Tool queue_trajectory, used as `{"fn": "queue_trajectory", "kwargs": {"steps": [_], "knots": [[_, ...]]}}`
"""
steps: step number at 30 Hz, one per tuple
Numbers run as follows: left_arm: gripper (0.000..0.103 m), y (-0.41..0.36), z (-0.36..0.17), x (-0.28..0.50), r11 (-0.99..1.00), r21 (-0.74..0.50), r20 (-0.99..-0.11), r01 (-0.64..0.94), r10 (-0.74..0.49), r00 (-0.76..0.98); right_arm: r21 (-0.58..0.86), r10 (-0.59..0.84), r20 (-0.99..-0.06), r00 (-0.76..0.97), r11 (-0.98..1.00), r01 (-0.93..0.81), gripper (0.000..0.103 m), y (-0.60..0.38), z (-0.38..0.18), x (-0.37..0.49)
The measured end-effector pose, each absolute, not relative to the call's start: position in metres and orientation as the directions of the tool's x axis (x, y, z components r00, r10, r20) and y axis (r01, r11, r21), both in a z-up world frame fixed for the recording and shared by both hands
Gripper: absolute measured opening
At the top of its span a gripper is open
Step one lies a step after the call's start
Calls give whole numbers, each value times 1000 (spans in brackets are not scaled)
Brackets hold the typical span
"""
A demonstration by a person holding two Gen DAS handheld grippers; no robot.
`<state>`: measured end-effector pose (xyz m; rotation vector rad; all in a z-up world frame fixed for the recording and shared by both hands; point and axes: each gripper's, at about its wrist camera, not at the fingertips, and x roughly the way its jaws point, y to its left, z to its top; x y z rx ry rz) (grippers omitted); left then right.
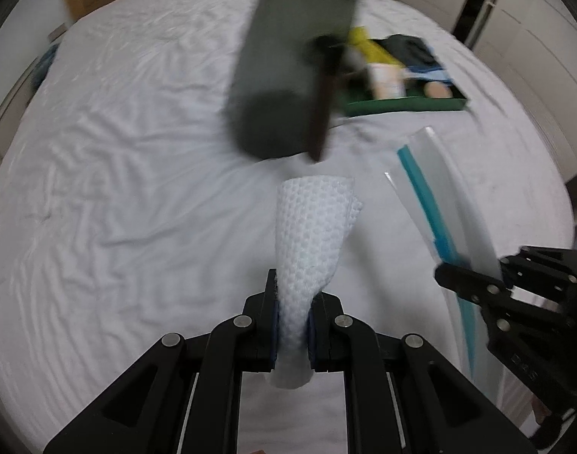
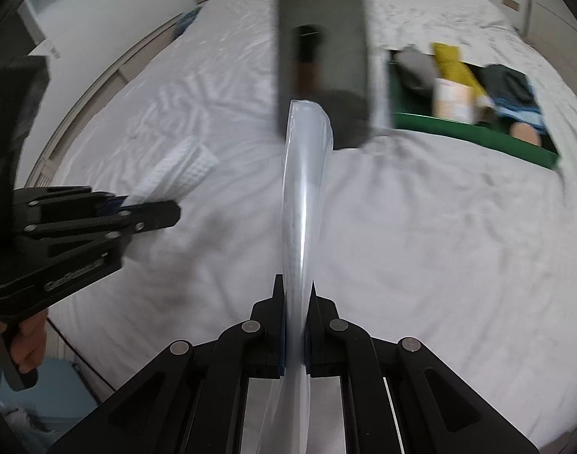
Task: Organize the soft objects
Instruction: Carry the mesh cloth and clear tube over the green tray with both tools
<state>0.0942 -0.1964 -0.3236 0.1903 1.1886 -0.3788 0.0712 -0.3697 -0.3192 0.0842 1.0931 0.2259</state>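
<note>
My left gripper (image 1: 294, 295) is shut on a white waffle-textured cloth (image 1: 311, 227), which sticks out past the fingertips above the bed. At the right edge of the left wrist view, my right gripper (image 1: 474, 283) grips a clear plastic zip bag (image 1: 451, 204) with a teal strip. In the right wrist view the right gripper (image 2: 297, 295) is shut on that bag (image 2: 305, 189), seen edge-on and curving upward. The left gripper (image 2: 152, 208) shows at the left with the cloth (image 2: 175, 174). Both grippers are held over the white sheet, apart from each other.
A wrinkled white bed (image 1: 137, 151) fills both views. A green tray (image 1: 406, 108) (image 2: 474, 132) holding several soft items lies at the far right. A blurred dark grey block-like object (image 1: 288, 75) (image 2: 322, 38) stands in front of it. A hand (image 2: 27, 344) holds the left gripper's handle.
</note>
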Motion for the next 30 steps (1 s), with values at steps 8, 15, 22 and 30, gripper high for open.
{"fn": "queue_trajectory", "kwargs": {"steps": [8,15,22,30], "knots": [[9,-268,-304,103,895,-70,-914,441,-235,331,144,159,-861,482,987,-67,5,-446,-291,57],[9,-324,-289,117,879,-64,-905,472,-251,345,120,120,-848,517,992,-32,5,-493,-270,50],[9,-374,-278,139,870,-68,-889,487,-275,366,79,71,-834,547,997,-10,5,-530,-255,60],[9,-409,-277,164,871,-75,-880,485,-286,378,41,24,-810,586,999,16,5,-567,-241,82]]}}
